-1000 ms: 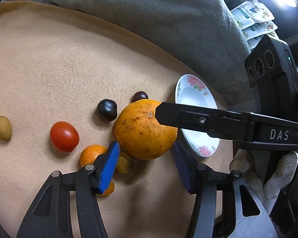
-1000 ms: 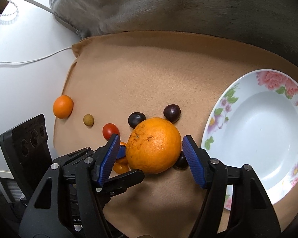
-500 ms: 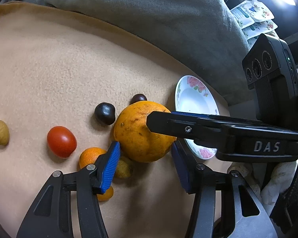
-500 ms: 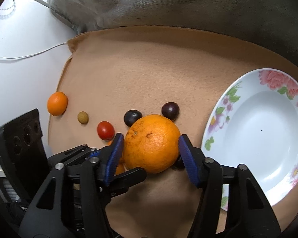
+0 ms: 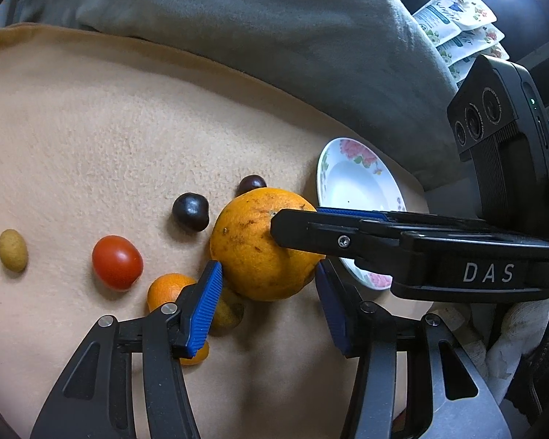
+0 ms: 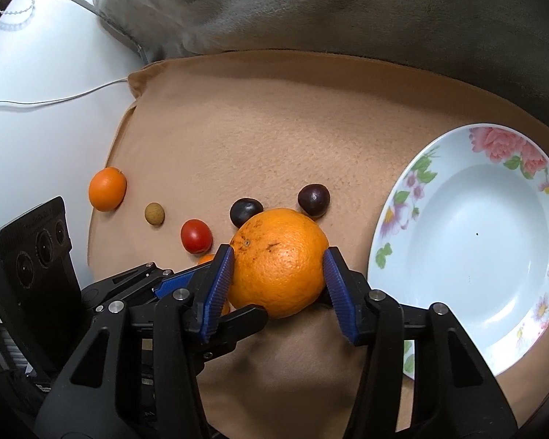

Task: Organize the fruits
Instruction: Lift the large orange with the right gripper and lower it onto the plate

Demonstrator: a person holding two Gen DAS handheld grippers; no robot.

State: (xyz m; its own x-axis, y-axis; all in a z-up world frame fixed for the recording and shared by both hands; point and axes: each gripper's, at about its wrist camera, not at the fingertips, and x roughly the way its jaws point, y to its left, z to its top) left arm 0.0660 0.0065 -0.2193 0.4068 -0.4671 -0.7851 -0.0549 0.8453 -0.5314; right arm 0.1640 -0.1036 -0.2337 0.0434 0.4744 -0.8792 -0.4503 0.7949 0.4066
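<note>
Covering the surface, tan fleece blanket (image 6: 282, 139) beneath grey cushion (image 6: 311, 3)

**Colours across cloth, fruit and plate**

Tan fleece cloth (image 6: 311, 128) under a grey cushion (image 6: 311, 11). Large orange (image 6: 280, 263), speckled brown. Two glossy dark purple-brown fruits (image 6: 246, 211) (image 6: 313, 199). Red tomato (image 6: 196, 236). Small tangerine (image 6: 107, 188), bright orange. Dull yellow-brown small fruit (image 6: 155, 213). White plate (image 6: 468, 241), rim patterned with pink flowers and green leaves. Black grippers (image 6: 279, 273) (image 5: 269, 292) with ribbed blue pads.
</note>
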